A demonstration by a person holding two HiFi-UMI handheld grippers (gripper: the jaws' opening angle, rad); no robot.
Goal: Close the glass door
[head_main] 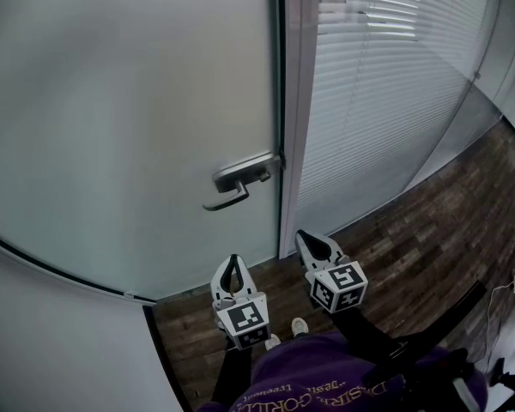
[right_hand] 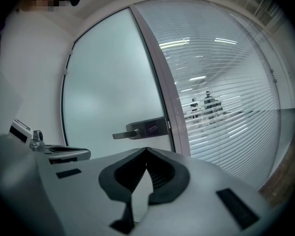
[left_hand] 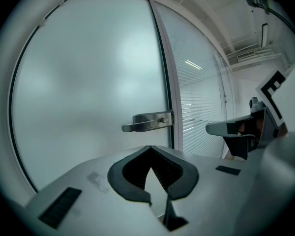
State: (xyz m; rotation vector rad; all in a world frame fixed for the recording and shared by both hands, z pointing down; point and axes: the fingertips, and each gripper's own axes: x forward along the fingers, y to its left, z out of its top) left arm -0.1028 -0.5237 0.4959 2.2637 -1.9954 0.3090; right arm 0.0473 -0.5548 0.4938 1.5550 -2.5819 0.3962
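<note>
The frosted glass door stands flush against its grey frame post. Its metal lever handle sits at the door's right edge and also shows in the left gripper view and the right gripper view. My left gripper hangs below the handle, short of the door, with its tips together and nothing between them. My right gripper is beside it, in front of the frame post, also shut and empty. Neither touches the door or the handle.
A glass wall with white blinds runs to the right of the door, and people stand behind it. Dark wood floor lies underfoot, with cables at the far right. A white wall borders the left.
</note>
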